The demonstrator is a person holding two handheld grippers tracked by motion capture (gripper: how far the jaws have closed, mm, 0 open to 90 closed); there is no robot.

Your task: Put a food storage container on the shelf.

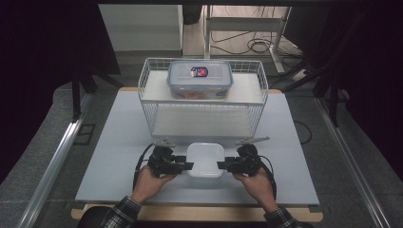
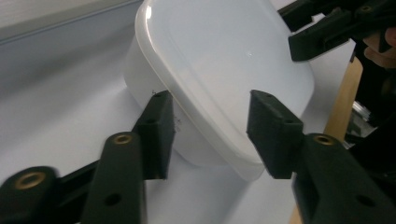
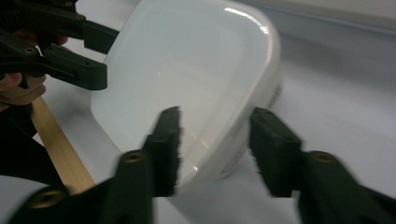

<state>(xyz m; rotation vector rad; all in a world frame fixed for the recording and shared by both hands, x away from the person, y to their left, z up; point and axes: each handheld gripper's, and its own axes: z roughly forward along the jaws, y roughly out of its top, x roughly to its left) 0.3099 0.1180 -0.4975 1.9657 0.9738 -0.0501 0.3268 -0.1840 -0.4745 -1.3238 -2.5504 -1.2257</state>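
Note:
A white plastic container (image 1: 205, 159) with a translucent lid sits near the table's front edge. My left gripper (image 1: 187, 166) is at its left side and my right gripper (image 1: 221, 165) at its right side. In the left gripper view the container (image 2: 224, 65) lies tilted across the frame, and the left gripper (image 2: 210, 107) is open, its jaws straddling the near rim without pinching it. In the right gripper view the right gripper (image 3: 215, 121) is open too, one jaw over the lid and one outside the wall of the container (image 3: 187, 79).
A white wire rack (image 1: 202, 97) with two shelves stands behind the container. On its top shelf rests a clear box with a blue-edged lid (image 1: 199, 78). The pale table (image 1: 119, 142) ends in a wooden front edge (image 1: 190, 213). Dark chairs and cables lie beyond.

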